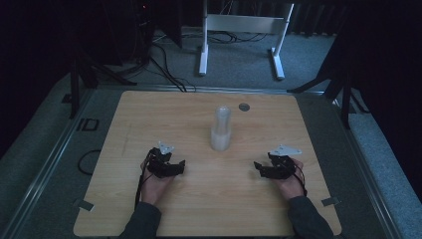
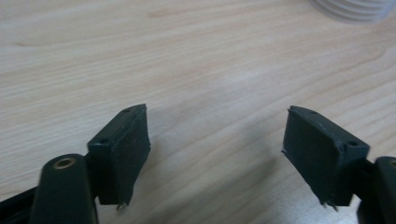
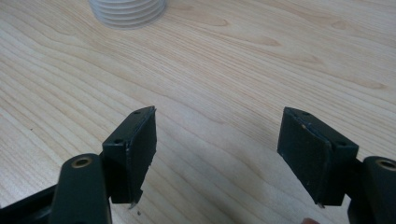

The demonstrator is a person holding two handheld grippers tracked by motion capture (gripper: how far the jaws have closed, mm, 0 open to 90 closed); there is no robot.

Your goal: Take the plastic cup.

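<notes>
Left gripper [image 1: 171, 167] rests low over the tabletop [image 1: 149, 124] near its front left, jaws standing apart with bare wood between them and nothing held. Right gripper [image 1: 266, 169] sits likewise at the front right, jaws apart and nothing between them. Each gripper carries a grey three-cornered plate on top and is held in a hand, with dark sleeves entering from the bottom edge of the high view.

Between the two grippers and somewhat farther back stands an upright translucent bottle [image 1: 220, 128], pale with a rounded top, well apart from both. Its ribbed base [image 2: 350, 9] appears at the upper right of the left gripper view and again as a ribbed base [image 3: 127, 11] at the upper left of the right gripper view. A small grey round disc [image 1: 244, 106] lies on the wood beyond the bottle, near the far edge. Nothing stands between either gripper and the bottle.

Surface is light wood with visible grain, clean and flat, with rounded corners. Around it lies grey floor covering; a white frame stand [image 1: 244, 35] and loose black cables [image 1: 164, 64] occupy the floor behind. Room is dim, its sides dark.

Bottle's contents and the disc's nature cannot be made out. Gripper views cut the bottle off above its base.
</notes>
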